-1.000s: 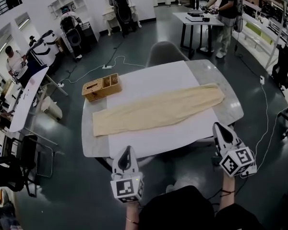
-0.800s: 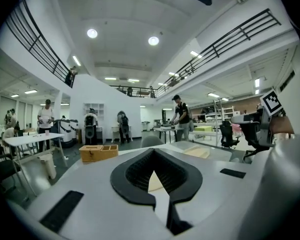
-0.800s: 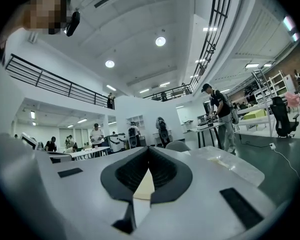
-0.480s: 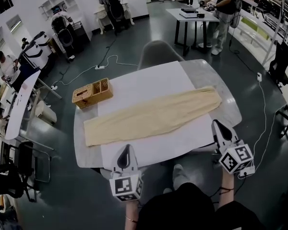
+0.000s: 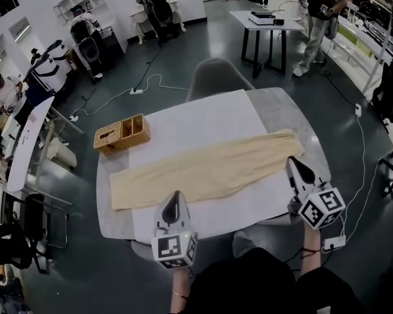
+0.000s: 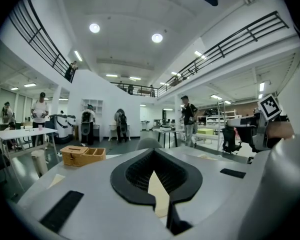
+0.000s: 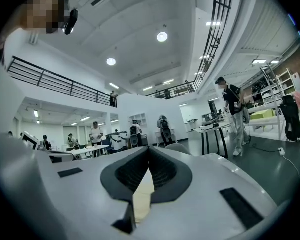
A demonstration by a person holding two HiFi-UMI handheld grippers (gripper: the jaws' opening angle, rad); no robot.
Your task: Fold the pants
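Cream pants [image 5: 203, 169] lie flat in a long strip across a white sheet [image 5: 203, 120] on the grey table [image 5: 278, 106], running from lower left to upper right. My left gripper [image 5: 175, 196] hovers over the front edge of the sheet, just short of the middle of the pants, with its jaws shut and nothing in them. My right gripper [image 5: 292, 161] is near the right end of the pants, also shut and empty. In the left gripper view the shut tips [image 6: 153, 154] point across the table. The right gripper view shows its tips [image 7: 149, 151] closed together.
A wicker basket [image 5: 122, 134] sits on the table's far left corner and also shows in the left gripper view as a basket [image 6: 82, 155]. A grey chair [image 5: 216, 77] stands behind the table. Cables run over the floor, and people stand at other tables.
Both grippers have moved forward from in front of the table to over its near edge, closer to the pants. The pants have not moved on the table.
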